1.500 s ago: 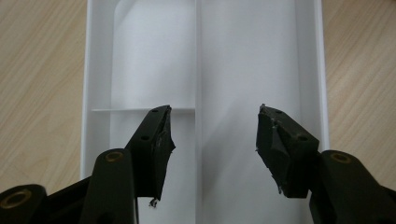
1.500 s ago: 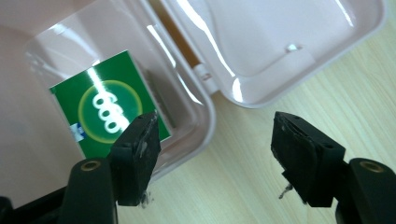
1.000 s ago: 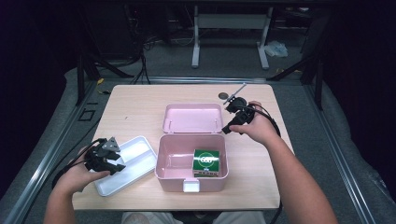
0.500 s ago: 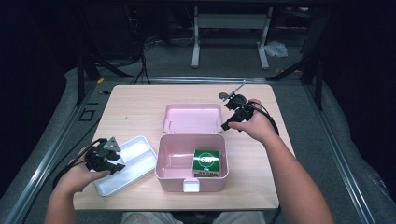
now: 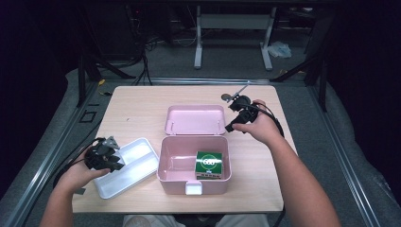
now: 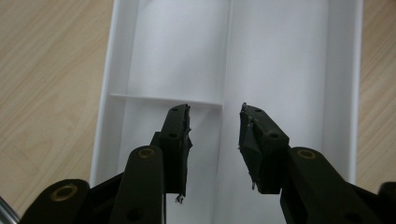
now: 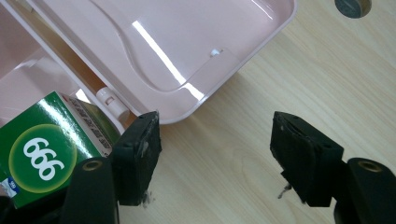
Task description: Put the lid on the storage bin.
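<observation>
I take the pink box (image 5: 194, 163) at the table's middle as my reference; its lid (image 5: 195, 119) lies folded back flat on the far side, and a green carton (image 5: 209, 164) marked 666 sits inside against the right wall. To the left of the box, touching or just beside it, lies the white divided tray (image 5: 126, 166), my apparent work piece. My left gripper (image 6: 214, 126) hangs over the tray's near end, jaws apart but having just been closing, straddling the centre rib (image 6: 227, 56) without pressing it; I judge this placement is meant to pinch that rib as a handle. My right gripper (image 7: 215, 140) stands at the box's far right corner, beside the lid's edge, jaws apart over bare table (image 7: 261, 84) and holding nothing, seemingly parked clear. A small dark round object (image 7: 352, 6) lies beyond the lid. Inside the box, the carton occupies the room the tray would need.
</observation>
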